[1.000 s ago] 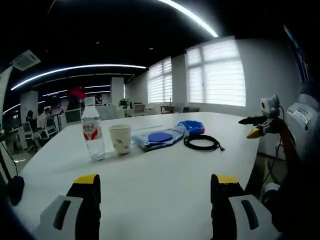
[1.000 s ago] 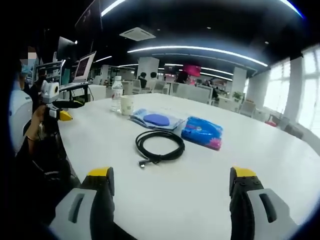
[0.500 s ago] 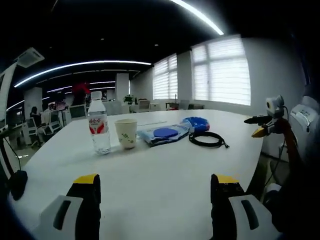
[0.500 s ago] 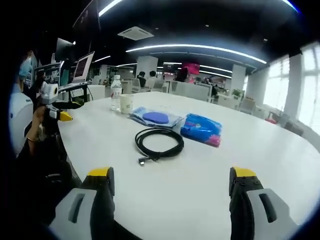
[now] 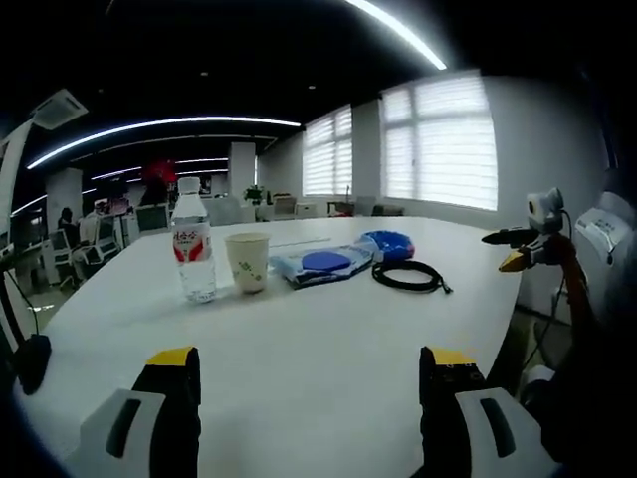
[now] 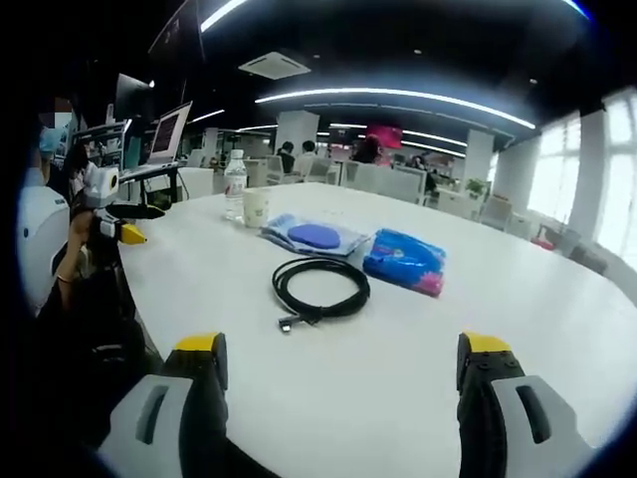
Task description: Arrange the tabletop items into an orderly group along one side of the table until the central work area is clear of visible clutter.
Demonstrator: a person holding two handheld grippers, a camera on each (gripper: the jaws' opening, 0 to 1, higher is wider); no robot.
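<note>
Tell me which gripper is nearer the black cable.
Right. The right gripper faces the cable directly, with a short stretch of bare table between. The left gripper sits farther off, with the cable ahead and to its right, past the cup.

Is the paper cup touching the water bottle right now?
Apart. The left gripper view shows a strip of bare white table between the water bottle and the paper cup, both standing upright side by side.
</note>
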